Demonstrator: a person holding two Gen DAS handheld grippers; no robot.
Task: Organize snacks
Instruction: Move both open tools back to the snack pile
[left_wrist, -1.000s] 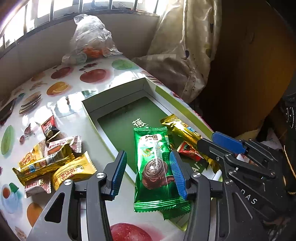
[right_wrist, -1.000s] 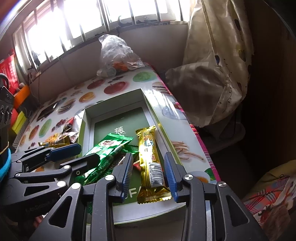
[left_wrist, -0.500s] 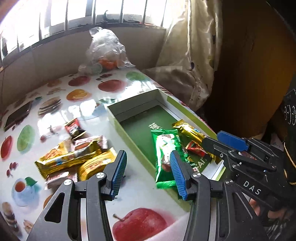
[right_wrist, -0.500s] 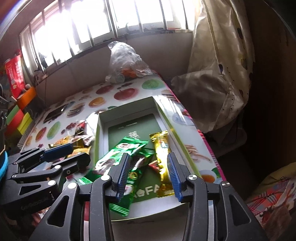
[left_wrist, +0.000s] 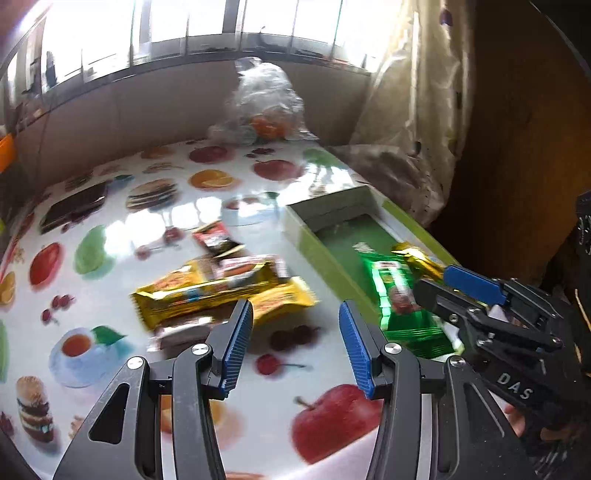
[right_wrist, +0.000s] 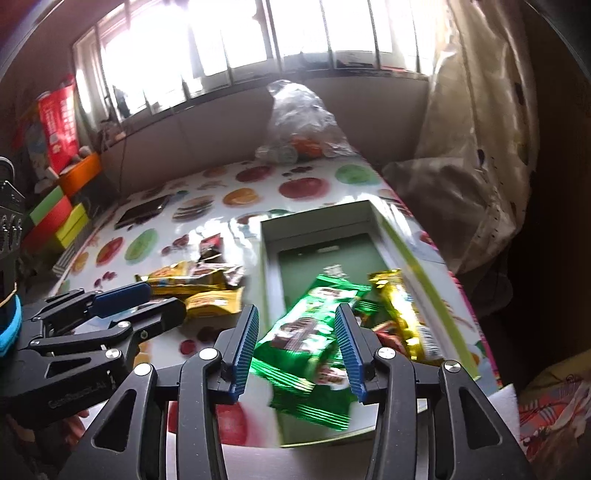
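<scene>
A green open box (right_wrist: 271, 266) lies on the fruit-print table and also shows in the left wrist view (left_wrist: 317, 251). In it lie green snack packets (right_wrist: 310, 325), a gold bar (right_wrist: 402, 314) and a small red packet (right_wrist: 386, 328). A pile of yellow, gold and red snack packets (left_wrist: 218, 288) lies on the table left of the box. My left gripper (left_wrist: 295, 343) is open and empty, above the table just short of the pile. My right gripper (right_wrist: 295, 347) is open and empty, held above the green packets at the box's near end.
A clear plastic bag with fruit (left_wrist: 262, 110) sits at the table's far edge. A dark phone (left_wrist: 74, 206) lies at the far left. Coloured boxes (right_wrist: 62, 218) stand off the table's left side. A curtain (right_wrist: 472, 147) hangs on the right.
Both grippers have drawn back and up from the box. The left one has swung left to face the snack pile. The green packet stays in the box.
</scene>
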